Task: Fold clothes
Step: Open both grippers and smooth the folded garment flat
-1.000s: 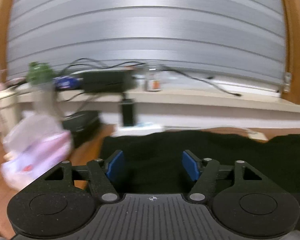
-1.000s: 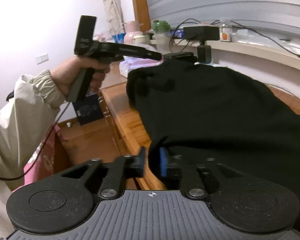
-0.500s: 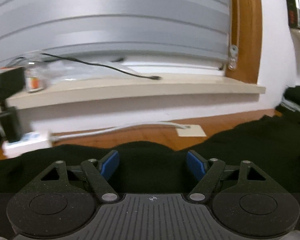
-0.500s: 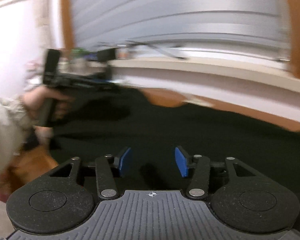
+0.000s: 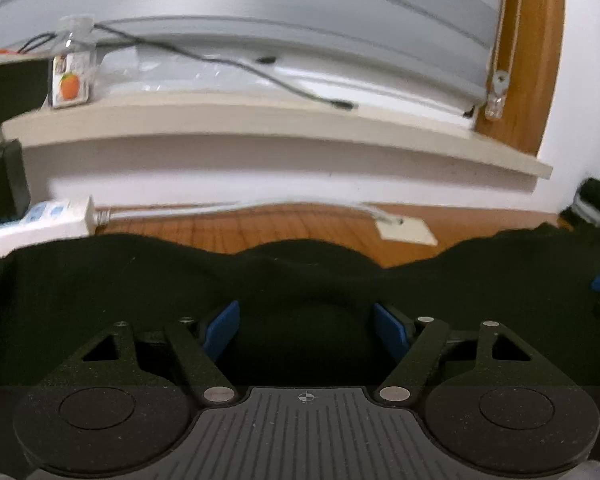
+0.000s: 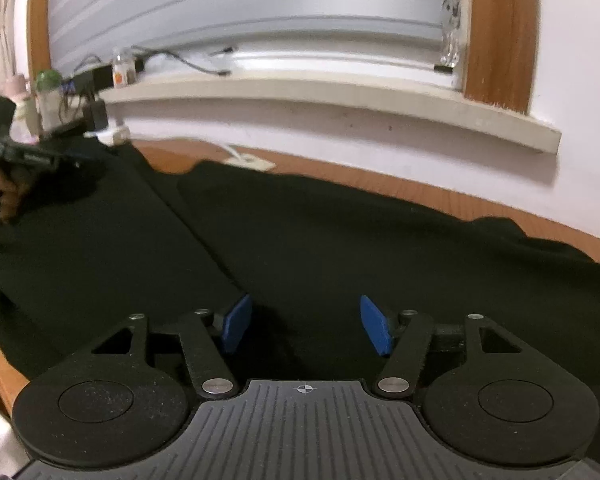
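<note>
Released now, right gripper point(image 6: 306, 326) and left gripper point(image 5: 306, 330) hover over black garment point(image 6: 340, 232) — jaws wide.

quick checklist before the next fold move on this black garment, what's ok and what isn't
1. Left tool open: ok, blue pads apart, nothing between them.
2. Right tool open: ok, empty.
3. Black garment lying on the wooden table: ok, spread out, one folded edge running diagonally.
4. Garment flat: not ok, far edge wavy and bunched in the left wrist view.
5. Power strip off the cloth: cannot tell, it sits right at the garment's edge.
6. Near hem position: cannot tell, hidden by the tools.
</note>
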The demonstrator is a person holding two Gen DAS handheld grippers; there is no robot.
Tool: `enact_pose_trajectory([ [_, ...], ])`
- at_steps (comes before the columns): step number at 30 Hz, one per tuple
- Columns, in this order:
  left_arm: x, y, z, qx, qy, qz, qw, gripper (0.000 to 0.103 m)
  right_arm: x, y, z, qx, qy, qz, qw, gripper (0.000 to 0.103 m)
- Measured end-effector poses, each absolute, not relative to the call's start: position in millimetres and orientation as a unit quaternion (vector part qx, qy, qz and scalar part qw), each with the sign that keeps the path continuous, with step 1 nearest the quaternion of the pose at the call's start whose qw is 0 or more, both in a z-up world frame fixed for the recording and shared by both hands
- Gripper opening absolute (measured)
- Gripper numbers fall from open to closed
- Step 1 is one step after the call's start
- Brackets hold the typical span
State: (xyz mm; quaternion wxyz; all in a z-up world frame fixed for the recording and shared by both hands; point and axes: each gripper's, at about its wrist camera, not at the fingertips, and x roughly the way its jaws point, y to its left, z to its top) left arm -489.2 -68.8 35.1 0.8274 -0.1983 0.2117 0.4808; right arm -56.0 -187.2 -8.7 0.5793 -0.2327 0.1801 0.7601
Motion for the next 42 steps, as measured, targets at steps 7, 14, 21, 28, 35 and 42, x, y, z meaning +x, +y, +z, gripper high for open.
enact_pose_trajectory([
  [7,-487,-69,36,-0.191,0.230,0.487,0.821,0.077,-43,-186,-11,-0.203,0.204,0.761,0.581,0.060],
  [14,-452,-72,46,-0.140,0.229,0.477,0.837,0.081,2,-212,2,-0.163,0.178,0.725,0.645,0.060],
  [21,-407,-66,56,-0.140,0.208,0.419,0.873,0.082,94,-241,11,-0.153,0.172,0.634,0.738,0.060],
  [28,-389,-61,37,-0.140,0.236,0.408,0.871,0.082,182,-247,9,-0.114,0.215,0.558,0.793,0.060],
  [35,-391,-55,32,-0.157,0.241,0.408,0.867,0.082,238,-210,9,-0.090,0.261,0.537,0.797,0.060],
  [42,-393,-57,35,-0.153,0.231,0.416,0.866,0.082,252,-164,-1,-0.123,0.285,0.513,0.800,0.027],
])
